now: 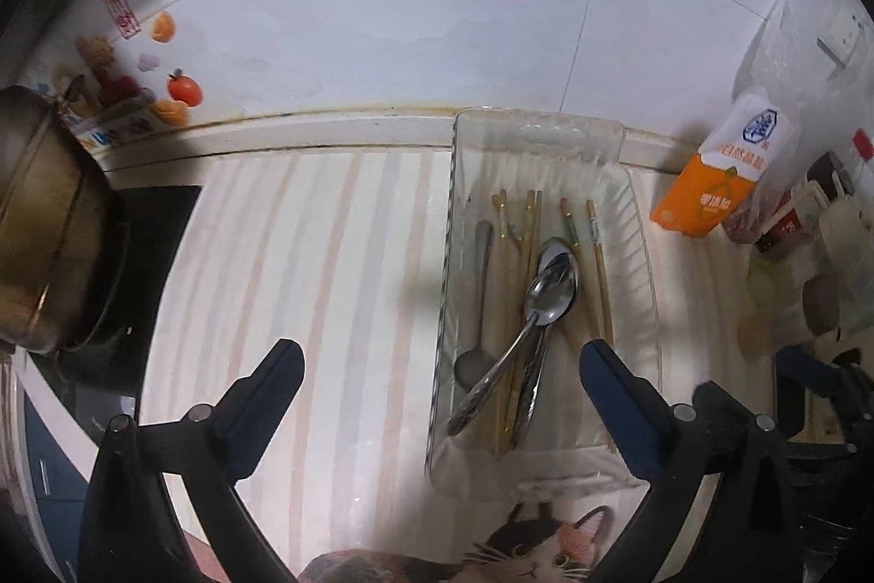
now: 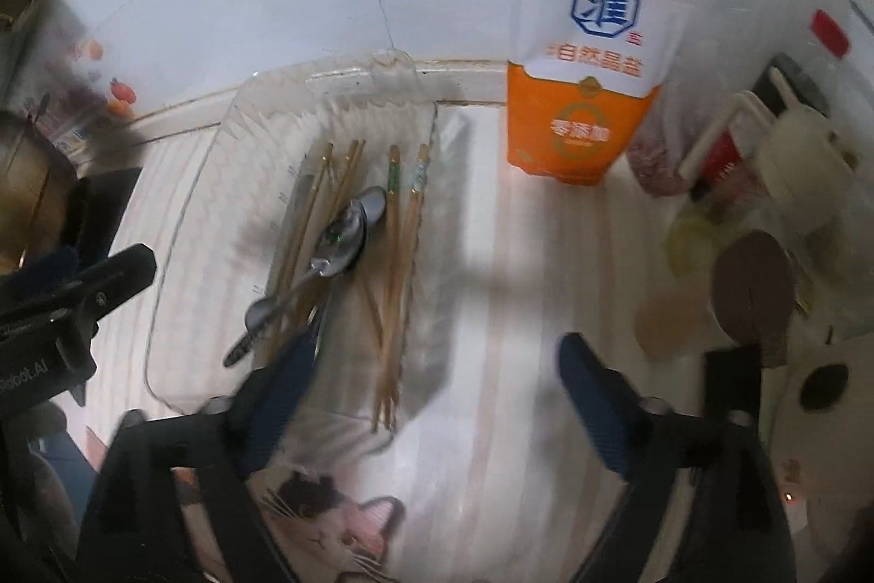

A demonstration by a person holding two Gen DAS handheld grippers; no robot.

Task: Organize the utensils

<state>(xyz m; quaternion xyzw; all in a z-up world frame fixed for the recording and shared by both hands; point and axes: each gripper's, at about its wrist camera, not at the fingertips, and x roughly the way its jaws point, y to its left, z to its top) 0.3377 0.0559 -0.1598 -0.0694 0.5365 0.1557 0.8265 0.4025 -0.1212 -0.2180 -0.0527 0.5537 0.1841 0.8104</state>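
A clear plastic tray [image 1: 639,222] lined with white cloth stands on the striped counter against the wall. In it lie several wooden chopsticks [image 1: 601,277], stacked metal spoons [image 1: 551,288] and a grey spoon [image 1: 480,288] at its left side. The tray also shows in the right wrist view [image 2: 218,178], with the chopsticks [image 2: 401,266] and spoons [image 2: 344,239]. My left gripper [image 1: 442,359] is open and empty, hovering over the tray's near end. My right gripper [image 2: 437,353] is open and empty, over the tray's right edge.
An orange and white salt carton [image 1: 715,178] [image 2: 584,91] stands right of the tray. Jars and bottles [image 2: 765,200] crowd the far right. A metal pot [image 1: 38,222] sits on a black stove at left. A cat-print cloth [image 1: 535,545] lies at the front.
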